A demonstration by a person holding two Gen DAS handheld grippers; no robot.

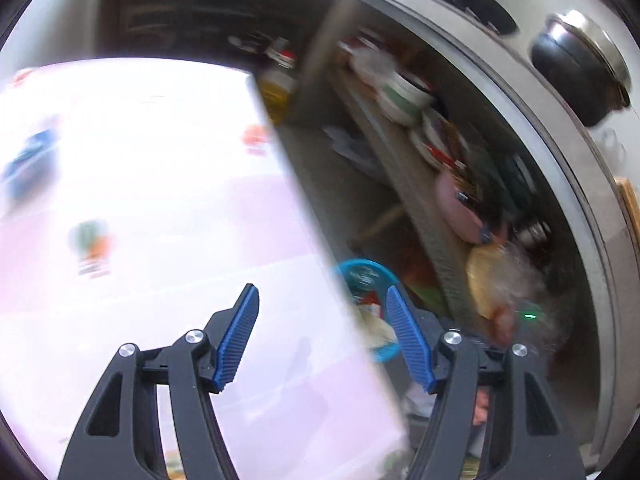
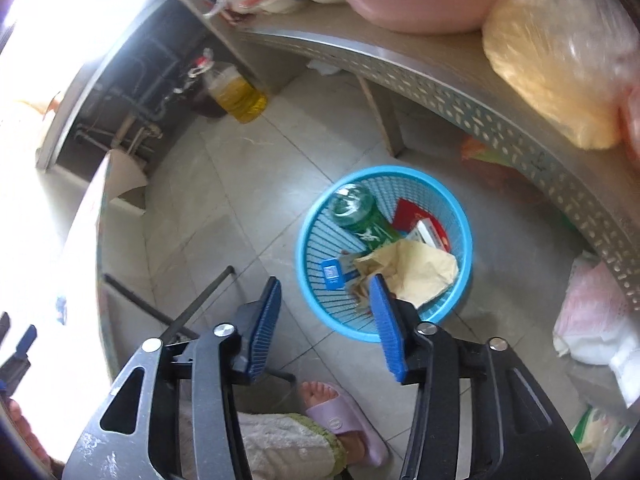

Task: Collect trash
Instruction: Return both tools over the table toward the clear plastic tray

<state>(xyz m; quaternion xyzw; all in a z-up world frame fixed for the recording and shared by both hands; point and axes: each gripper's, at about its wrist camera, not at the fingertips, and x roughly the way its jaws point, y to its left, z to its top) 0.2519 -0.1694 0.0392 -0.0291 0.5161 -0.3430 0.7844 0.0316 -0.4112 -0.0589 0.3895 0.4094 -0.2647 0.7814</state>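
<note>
Trash like a crumpled brown paper bag (image 2: 416, 270) sits in the blue plastic mesh basket (image 2: 460, 216) at 12 o'clock from my right gripper (image 2: 325, 294), both it and my left gripper (image 1: 322, 300) spread apart, holding nothing.

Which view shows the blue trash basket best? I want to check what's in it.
The right wrist view: the blue trash basket sits in full view on the floor, with a green bottle and crumpled brown paper inside. The left wrist view shows only a blurred sliver beside the table edge.

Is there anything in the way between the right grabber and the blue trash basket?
No, nothing visible blocks it. The right gripper, open and empty, hangs just above the blue basket, whose open top shows only trash inside.
</note>
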